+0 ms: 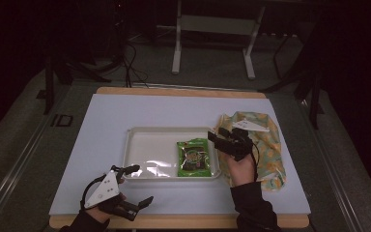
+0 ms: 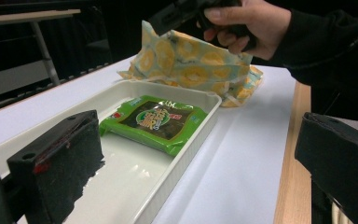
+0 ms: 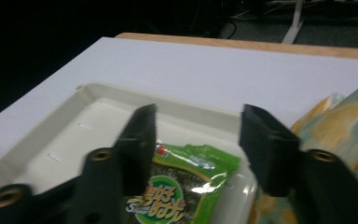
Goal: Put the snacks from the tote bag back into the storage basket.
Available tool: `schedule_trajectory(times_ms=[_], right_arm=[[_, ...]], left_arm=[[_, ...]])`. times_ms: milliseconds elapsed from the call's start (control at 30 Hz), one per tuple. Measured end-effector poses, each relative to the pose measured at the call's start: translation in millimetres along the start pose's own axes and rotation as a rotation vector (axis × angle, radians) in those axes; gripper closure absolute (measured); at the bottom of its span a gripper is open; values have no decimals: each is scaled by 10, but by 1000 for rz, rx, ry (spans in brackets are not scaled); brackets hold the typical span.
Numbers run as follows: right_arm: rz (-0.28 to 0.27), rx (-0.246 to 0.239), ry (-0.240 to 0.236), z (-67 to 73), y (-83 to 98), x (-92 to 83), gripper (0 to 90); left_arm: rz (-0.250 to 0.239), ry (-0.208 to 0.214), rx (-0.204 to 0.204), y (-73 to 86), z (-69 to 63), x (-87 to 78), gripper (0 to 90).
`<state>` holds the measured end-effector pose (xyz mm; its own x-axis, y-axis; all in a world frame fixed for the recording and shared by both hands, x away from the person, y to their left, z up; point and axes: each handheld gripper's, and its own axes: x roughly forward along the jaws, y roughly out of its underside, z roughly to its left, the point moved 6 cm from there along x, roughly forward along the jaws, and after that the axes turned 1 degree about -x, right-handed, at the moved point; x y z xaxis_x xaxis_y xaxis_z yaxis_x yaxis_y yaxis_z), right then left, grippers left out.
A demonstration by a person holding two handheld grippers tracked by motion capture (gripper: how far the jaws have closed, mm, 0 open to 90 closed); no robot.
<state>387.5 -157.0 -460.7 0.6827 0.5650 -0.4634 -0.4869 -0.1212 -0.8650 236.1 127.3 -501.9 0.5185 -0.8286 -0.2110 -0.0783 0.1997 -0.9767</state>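
Note:
A green snack packet [image 1: 195, 158] lies flat in the right end of a shallow white tray [image 1: 145, 145]. My right gripper [image 1: 218, 136] hovers just above the tray's right edge, open, with nothing between its fingers. In the right gripper view its gripper [image 3: 196, 116] looks down over the packet [image 3: 177, 191] and the tray [image 3: 74, 135]. My left gripper [image 1: 142, 184] rests near the table's front left, open and empty. The left gripper view, from its gripper [image 2: 198, 140], looks along the tray [image 2: 121, 186] toward the packet [image 2: 156, 122].
A crumpled cloth bag with yellow circles [image 1: 265, 145] lies right of the tray, under the right hand. A white mat [image 1: 106, 121] covers the wooden table [image 1: 174, 221]. Beyond the table stand a white frame's legs [image 1: 176, 53] on a dark floor.

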Motion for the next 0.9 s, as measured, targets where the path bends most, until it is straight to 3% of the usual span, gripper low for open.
schedule_trajectory(times_ms=[167, 267, 333, 500, 700, 900], right_arm=[[2, -40, 11, -52, -97, -67, 272], [16, -65, -6, -50, -124, -97, 164], [41, -73, -16, -51, -124, -109, 162], [29, -75, -12, -89, -142, -162, 152], [19, -146, 58, -173, -162, -255, 155], [33, -180, 82, -260, -105, -337, 155]], left_arm=[[0, -3, -1, 0, 2, -1, 11], [1, -2, 0, 1, -1, 3, 11], [1, -2, 0, 0, -1, 2, 11], [2, -3, -2, 1, 2, 3, 11], [2, -2, -3, 3, 3, 6, 11], [4, -3, -1, 4, -1, -2, 11]])
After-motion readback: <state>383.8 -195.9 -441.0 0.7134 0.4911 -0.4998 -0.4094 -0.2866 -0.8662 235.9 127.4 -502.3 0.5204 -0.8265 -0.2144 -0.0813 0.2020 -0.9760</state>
